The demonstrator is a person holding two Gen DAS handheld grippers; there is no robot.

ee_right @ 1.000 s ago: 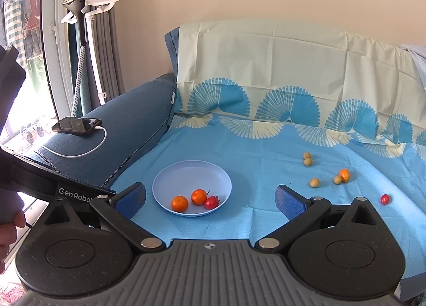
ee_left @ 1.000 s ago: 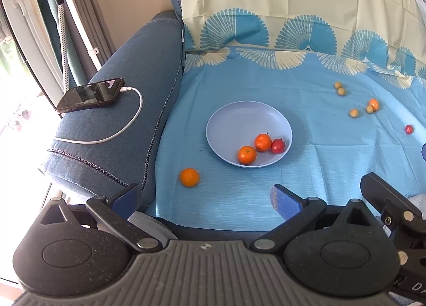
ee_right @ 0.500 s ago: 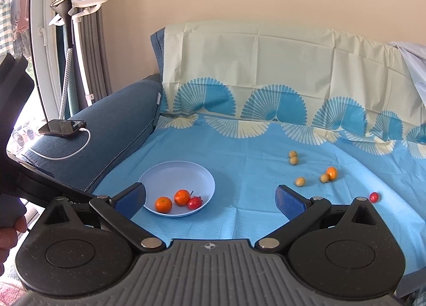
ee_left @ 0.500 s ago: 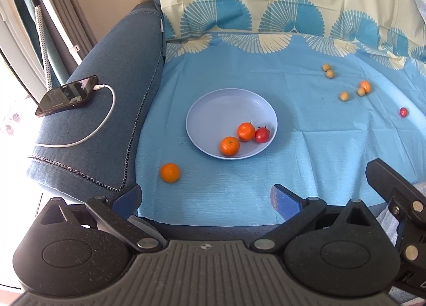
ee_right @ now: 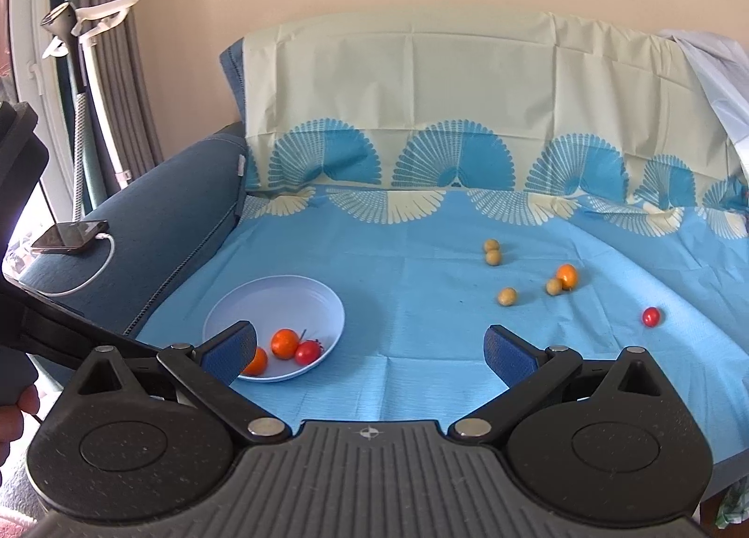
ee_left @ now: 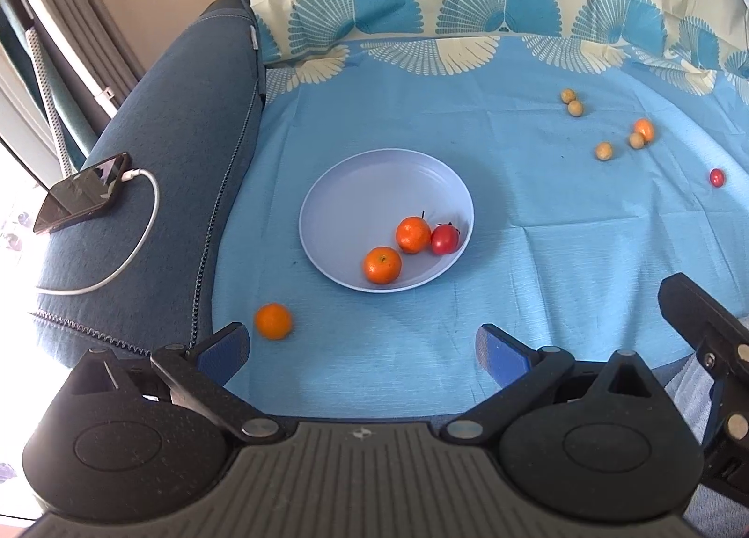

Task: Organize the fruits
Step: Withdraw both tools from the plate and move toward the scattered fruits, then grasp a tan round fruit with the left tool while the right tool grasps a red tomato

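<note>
Change: over the last second my left view slid down and toward the sofa arm, so the loose round orange mandarin [ee_left: 273, 321] moved from well ahead of my left fingers to just ahead of the left-hand one; my right view swung toward the scattered fruit.
Meaning: I judged the loose mandarin to be the next pick for the left side, with the sorting only partly done.
Left gripper [ee_left: 363, 351]: fingers spread wide, holding nothing, touching nothing.
Right gripper [ee_right: 370, 353]: fingers equally wide apart, empty, hovering above the blue patterned sofa cover [ee_right: 421, 304].
Bowl: the pale lavender shallow plastic bowl [ee_left: 356, 192] lay ahead of my left fingers, between them, holding two orange mandarins [ee_left: 413, 235] and one red cherry tomato [ee_left: 444, 238].
Scattered fruit: four small tan round fruits [ee_right: 507, 296], a small orange fruit [ee_right: 567, 276] touching one of them, and a lone red cherry tomato [ee_right: 650, 316] lay ahead of my right fingers, mostly beyond the right-hand one, well apart from the bowl.
Bystanders: a black phone on a white cable [ee_left: 82, 199] rested on the denim-blue sofa arm [ee_left: 164, 154], far to the left of my left fingers.
</note>
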